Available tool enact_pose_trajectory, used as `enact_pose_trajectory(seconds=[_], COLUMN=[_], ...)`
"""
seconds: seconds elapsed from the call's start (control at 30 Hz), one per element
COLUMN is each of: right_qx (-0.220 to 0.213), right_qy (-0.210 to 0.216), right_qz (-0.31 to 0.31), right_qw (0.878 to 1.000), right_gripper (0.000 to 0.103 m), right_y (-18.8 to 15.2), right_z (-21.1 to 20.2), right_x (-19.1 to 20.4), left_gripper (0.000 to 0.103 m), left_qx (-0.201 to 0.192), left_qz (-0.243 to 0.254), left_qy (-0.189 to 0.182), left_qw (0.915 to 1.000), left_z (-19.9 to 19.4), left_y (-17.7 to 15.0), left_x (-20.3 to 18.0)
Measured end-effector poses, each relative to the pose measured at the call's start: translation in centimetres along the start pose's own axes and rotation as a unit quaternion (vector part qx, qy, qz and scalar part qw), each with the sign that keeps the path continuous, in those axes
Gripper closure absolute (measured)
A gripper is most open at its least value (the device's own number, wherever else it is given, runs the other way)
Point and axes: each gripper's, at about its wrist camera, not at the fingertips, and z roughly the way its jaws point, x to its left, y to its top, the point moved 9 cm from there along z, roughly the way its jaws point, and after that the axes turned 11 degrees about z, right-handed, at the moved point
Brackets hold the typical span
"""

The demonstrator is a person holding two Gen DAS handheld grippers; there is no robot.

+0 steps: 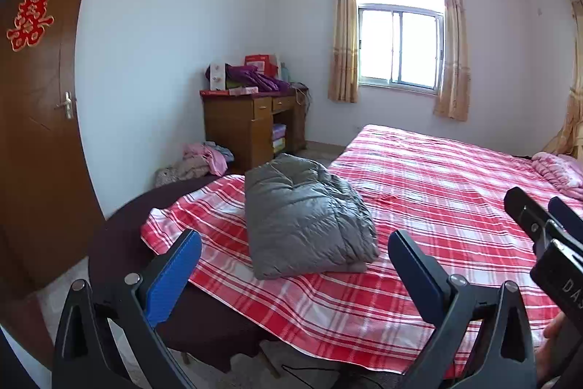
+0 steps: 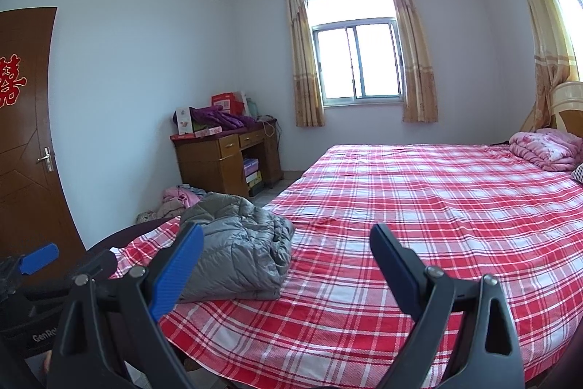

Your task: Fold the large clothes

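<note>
A grey quilted down jacket point(image 1: 306, 217) lies folded into a thick bundle on the near left corner of the bed point(image 1: 437, 192), which has a red and white plaid sheet. In the right wrist view the same jacket point(image 2: 240, 254) sits left of centre on the bed point(image 2: 419, 206). My left gripper point(image 1: 295, 254) is open, held back from the jacket with nothing between its blue pads. My right gripper point(image 2: 288, 250) is open too, hovering over the bed's near edge to the right of the jacket. The right gripper point(image 1: 543, 217) shows at the right edge of the left wrist view.
A wooden desk point(image 1: 251, 123) piled with boxes and purple cloth stands against the far wall. Pink and beige clothes point(image 1: 204, 159) lie heaped beyond the bed's corner. A folded pink quilt point(image 2: 546, 148) rests at the headboard. A brown door point(image 1: 40, 119) is on the left.
</note>
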Motion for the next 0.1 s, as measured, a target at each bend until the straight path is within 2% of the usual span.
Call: enact_pose_trajectory(seconds=[0.1], right_qx=[0.0], right_qy=[0.0], right_qz=[0.0], right_qw=[1.0], right_gripper=[0.009], right_y=[0.03], right_z=[-0.01], right_x=[-0.05], left_gripper=[0.001], left_qx=[-0.001], left_qz=[0.014], left_qy=[0.024], left_qw=[0.9996], left_z=[-0.07], left_y=[0.08], left_x=[0.05])
